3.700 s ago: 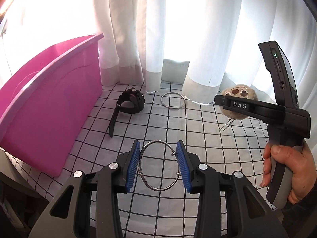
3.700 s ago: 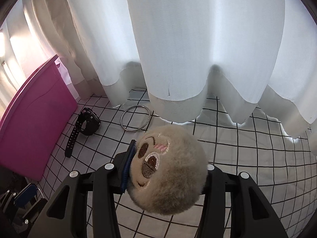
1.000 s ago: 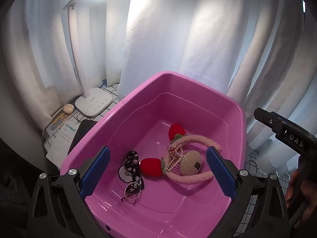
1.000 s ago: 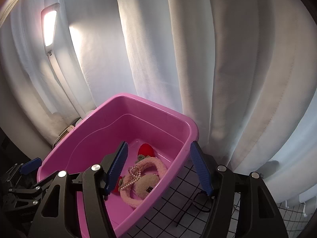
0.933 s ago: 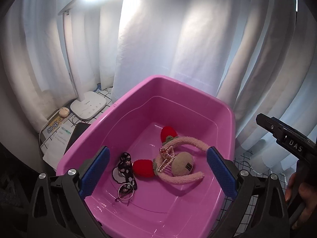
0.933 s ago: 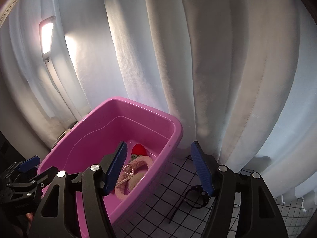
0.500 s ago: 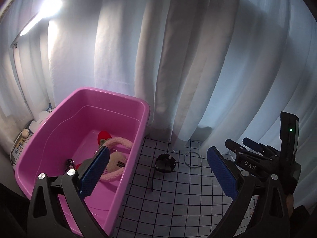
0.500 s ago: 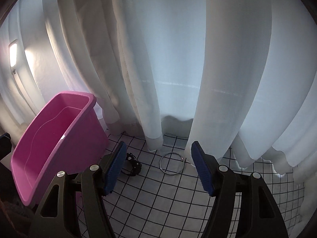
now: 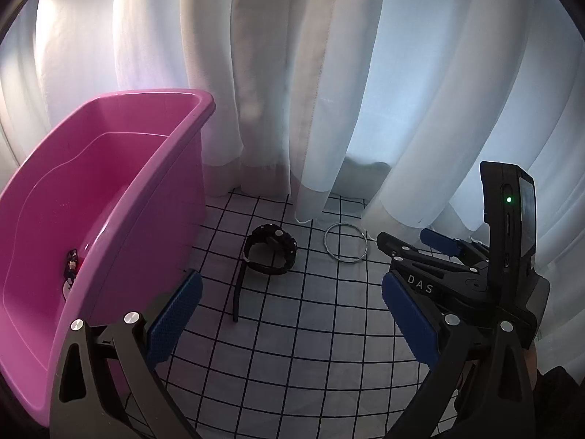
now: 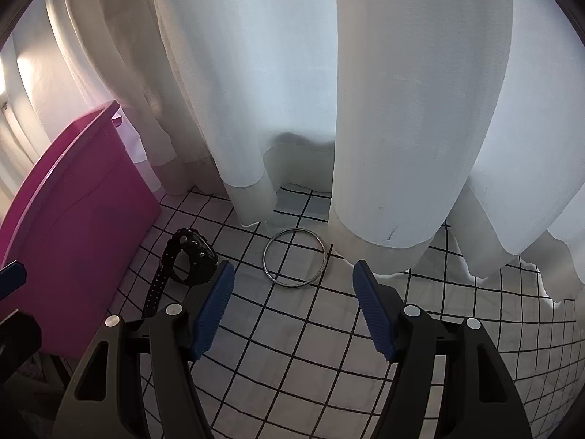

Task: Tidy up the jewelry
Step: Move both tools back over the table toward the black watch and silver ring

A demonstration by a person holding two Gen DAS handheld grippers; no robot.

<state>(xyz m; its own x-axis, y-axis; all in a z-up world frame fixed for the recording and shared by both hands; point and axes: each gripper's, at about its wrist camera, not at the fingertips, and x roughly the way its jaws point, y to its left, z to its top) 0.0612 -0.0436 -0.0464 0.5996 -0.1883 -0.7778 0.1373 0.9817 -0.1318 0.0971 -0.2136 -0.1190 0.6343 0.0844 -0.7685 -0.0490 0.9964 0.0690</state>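
Beside pink tub (image 9: 109,168): watch (image 10: 190,259), bangle (image 10: 294,258); both claws (image 9: 289,314) (image 10: 292,307) apart, empty.

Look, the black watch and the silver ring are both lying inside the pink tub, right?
Not inside. In the right wrist view, the black wristwatch and the thin silver metal ring both lie on the white checked cloth, beside the pink plastic tub.

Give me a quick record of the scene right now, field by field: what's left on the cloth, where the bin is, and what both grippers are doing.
left gripper: open, empty
right gripper: open, empty
black watch: on checked cloth, beside the bin
silver bangle: flat on the cloth, right of the watch, by the curtain hem
pink bin: left side; small dark item inside
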